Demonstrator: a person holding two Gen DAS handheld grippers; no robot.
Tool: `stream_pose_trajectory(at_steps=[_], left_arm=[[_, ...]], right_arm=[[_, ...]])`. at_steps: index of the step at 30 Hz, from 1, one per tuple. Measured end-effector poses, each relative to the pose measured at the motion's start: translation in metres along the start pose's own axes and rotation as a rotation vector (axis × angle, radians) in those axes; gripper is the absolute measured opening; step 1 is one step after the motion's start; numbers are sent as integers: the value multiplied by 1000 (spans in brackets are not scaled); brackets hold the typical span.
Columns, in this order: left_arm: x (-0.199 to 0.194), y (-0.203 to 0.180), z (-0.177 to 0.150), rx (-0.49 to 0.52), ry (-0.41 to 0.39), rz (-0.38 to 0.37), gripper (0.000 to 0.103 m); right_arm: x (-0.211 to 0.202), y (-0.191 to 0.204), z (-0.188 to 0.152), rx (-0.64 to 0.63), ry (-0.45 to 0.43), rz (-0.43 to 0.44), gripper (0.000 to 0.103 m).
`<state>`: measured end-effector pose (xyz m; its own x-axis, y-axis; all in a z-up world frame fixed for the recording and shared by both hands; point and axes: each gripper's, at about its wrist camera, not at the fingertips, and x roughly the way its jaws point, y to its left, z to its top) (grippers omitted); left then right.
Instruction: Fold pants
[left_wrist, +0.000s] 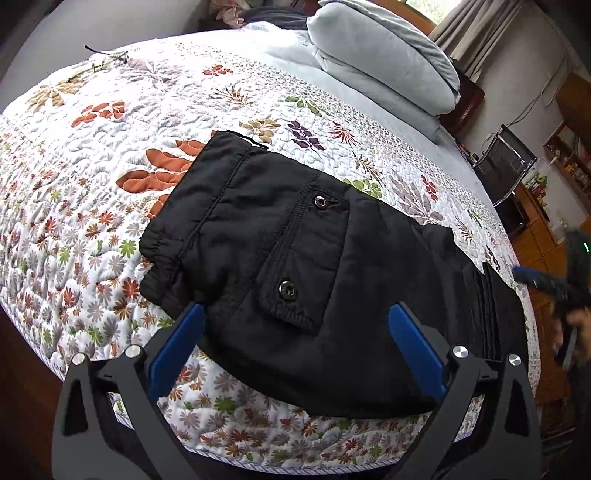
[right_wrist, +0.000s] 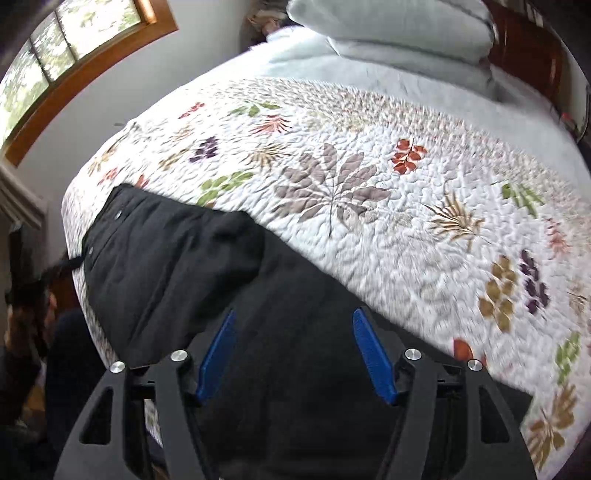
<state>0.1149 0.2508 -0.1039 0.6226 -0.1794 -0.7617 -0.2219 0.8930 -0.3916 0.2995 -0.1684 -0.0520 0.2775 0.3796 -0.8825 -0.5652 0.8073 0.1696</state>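
Observation:
Black padded pants (left_wrist: 295, 258) lie folded in a compact bundle on a floral quilt (left_wrist: 110, 184), near the bed's front edge, pocket flap with two snap buttons facing up. My left gripper (left_wrist: 295, 314) is open and empty, its blue fingers (left_wrist: 177, 347) held just above the bundle's near edge. In the right wrist view the pants (right_wrist: 177, 266) stretch from left to bottom centre. My right gripper (right_wrist: 293, 317) is open and empty above the dark fabric. The right gripper also shows at the far right of the left wrist view (left_wrist: 546, 284), blurred.
Pale blue folded bedding and pillows (left_wrist: 380, 55) are stacked at the head of the bed. A metal-framed chair (left_wrist: 506, 173) and wooden furniture stand beside the bed at right. A window (right_wrist: 74, 48) is at the upper left in the right wrist view.

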Motion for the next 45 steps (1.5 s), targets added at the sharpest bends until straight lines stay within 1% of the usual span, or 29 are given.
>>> stream_pose_trajectory(at_steps=[2, 3, 5, 7, 10, 12, 14, 15, 17, 18, 20, 22, 23, 24, 26, 27, 28, 31, 33, 35, 36, 38, 42, 45], left_arm=[[1, -2, -1, 11, -1, 7, 100], [1, -3, -2, 18, -1, 11, 100], [2, -4, -1, 26, 0, 14, 100], [3, -3, 0, 21, 1, 8, 100], [3, -3, 3, 16, 1, 0, 100], [4, -2, 4, 15, 0, -4, 100], [3, -1, 4, 3, -5, -12, 100], [1, -1, 3, -2, -6, -17, 100], [-5, 1, 2, -15, -17, -27, 100], [-11, 3, 1, -33, -28, -34, 100], [-20, 11, -1, -99, -45, -64, 100], [-32, 24, -5, -203, -71, -142, 100], [-37, 30, -7, -246, -84, -159, 100], [-41, 36, -10, -293, -94, -168, 100], [-45, 43, -12, -339, -99, -169, 100], [-47, 48, -14, -375, -107, -153, 100], [-48, 52, -16, -404, -111, -146, 100], [-39, 59, -20, -491, -96, -205, 100], [-30, 65, -19, -544, -98, -240, 100], [-21, 69, -19, -582, -92, -252, 100], [-16, 71, -19, -608, -84, -259, 100], [-4, 74, -21, -660, -57, -286, 100], [11, 78, -24, -717, -35, -264, 99], [19, 79, -22, -745, -25, -238, 100]], right_arm=[[18, -10, 13, 33, 30, 25, 66], [28, -13, 19, 45, 65, 45, 66], [38, -15, 21, 58, 113, 90, 66], [40, -9, 21, 43, 151, 124, 66], [34, 2, 18, 0, 160, 149, 66], [33, 3, 19, -2, 152, 135, 66], [33, -2, 26, 24, 129, 112, 66], [32, -2, 29, 28, 121, 99, 67], [33, 5, 38, 7, 123, 110, 67], [35, 11, 44, -13, 130, 122, 71], [41, 32, 62, -83, 166, 170, 74], [50, 55, 86, -155, 204, 207, 82], [57, 69, 104, -185, 226, 232, 86], [61, 76, 113, -198, 234, 247, 86], [74, 101, 142, -232, 256, 313, 86], [83, 117, 158, -255, 270, 341, 86], [89, 130, 167, -276, 277, 354, 86], [111, 171, 191, -349, 330, 408, 87], [128, 203, 203, -404, 373, 446, 88], [140, 223, 208, -443, 401, 463, 88], [151, 236, 211, -461, 423, 476, 88], [165, 249, 213, -481, 452, 492, 88], [203, 273, 213, -525, 526, 510, 88], [226, 278, 213, -525, 562, 518, 88]])
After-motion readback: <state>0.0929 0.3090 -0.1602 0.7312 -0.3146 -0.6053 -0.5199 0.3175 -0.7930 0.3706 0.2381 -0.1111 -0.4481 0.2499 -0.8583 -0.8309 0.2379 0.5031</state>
